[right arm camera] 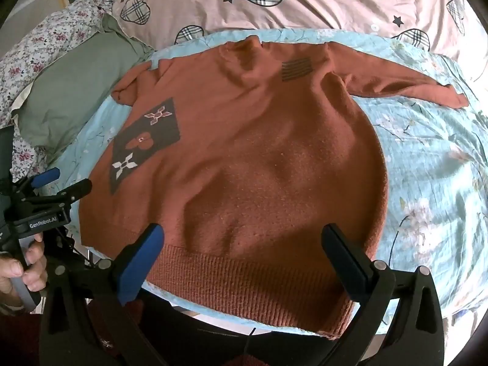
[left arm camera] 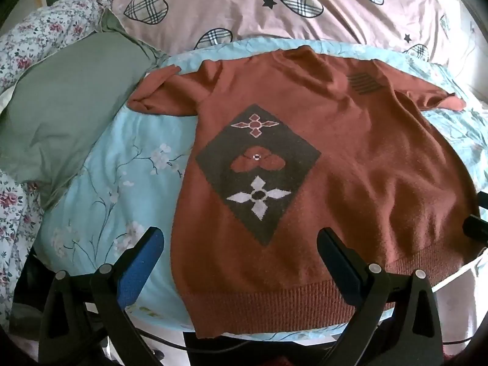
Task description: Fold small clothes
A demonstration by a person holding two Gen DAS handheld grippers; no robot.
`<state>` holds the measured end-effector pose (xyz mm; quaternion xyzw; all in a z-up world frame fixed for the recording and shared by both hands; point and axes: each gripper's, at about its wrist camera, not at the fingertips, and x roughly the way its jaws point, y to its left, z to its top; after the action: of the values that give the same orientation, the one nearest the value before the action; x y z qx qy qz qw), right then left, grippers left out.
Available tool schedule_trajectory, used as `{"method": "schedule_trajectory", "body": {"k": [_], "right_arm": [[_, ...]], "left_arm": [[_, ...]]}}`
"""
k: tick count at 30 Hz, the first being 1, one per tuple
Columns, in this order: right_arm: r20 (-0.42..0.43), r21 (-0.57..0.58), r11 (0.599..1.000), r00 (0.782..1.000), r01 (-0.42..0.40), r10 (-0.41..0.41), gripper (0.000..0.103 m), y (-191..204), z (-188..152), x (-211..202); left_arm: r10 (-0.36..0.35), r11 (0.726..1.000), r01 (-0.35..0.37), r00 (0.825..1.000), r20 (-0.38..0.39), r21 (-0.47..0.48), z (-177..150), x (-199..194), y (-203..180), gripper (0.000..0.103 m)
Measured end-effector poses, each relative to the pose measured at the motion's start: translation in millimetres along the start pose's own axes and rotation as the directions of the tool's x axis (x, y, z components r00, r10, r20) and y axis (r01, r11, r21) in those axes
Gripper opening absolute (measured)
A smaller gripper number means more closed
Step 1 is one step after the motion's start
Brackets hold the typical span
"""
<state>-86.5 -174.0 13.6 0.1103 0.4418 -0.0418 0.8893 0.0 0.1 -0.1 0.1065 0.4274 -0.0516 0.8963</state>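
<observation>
A small rust-orange knitted sweater (left arm camera: 350, 158) lies spread flat, front up, on a light blue floral sheet (left arm camera: 116, 183). It has a dark diamond patch with flowers (left arm camera: 257, 170) and both sleeves stretched out sideways. It also shows in the right wrist view (right arm camera: 259, 158). My left gripper (left arm camera: 241, 244) is open and empty, its jaws wide above the sweater's ribbed hem (left arm camera: 274, 308). My right gripper (right arm camera: 244, 241) is open and empty, hovering over the hem's right half (right arm camera: 250, 283). The left gripper also shows at the left edge of the right wrist view (right arm camera: 62, 181), held by a hand.
A green pillow (left arm camera: 67, 116) lies to the left. A pink duvet with checked hearts (left arm camera: 274, 3) lies behind the sweater, and a floral quilt (left arm camera: 36, 33) at far left. The bed's front edge runs just under the hem (right arm camera: 183, 305).
</observation>
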Motion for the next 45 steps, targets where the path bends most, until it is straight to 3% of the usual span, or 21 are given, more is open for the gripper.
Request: {"method": "schedule_trajectory", "body": {"k": [31,35,41,45], "right_arm": [[0.019,-0.004,1.000,1.000,0.006,-0.006,0.103,-5.1,9.0,-2.5],[0.024,-0.017,1.000,1.000,0.020,-0.019,0.103,-6.1,11.5,-1.3],[0.007,0.019,1.000,1.000,-0.018,0.018,0.103,-8.2,14.4,1.6],[0.001,0.040,0.998,0.999,-0.042,0.042,0.103,-10.3,15.2,3.1]], "left_arm": [[0.020,1.000,-0.019,0.999,-0.047,0.021,2.9,9.7,-0.1,0.101],[0.000,1.000,0.000,1.000,-0.015,-0.001,4.6,10.8,-1.7,0.101],[-0.030,0.999,0.028,0.998,-0.048,-0.025,8.5,14.2,-1.3,0.101],[0.000,1.000,0.000,1.000,-0.024,-0.008,11.9,15.3,-1.4,0.101]]}}
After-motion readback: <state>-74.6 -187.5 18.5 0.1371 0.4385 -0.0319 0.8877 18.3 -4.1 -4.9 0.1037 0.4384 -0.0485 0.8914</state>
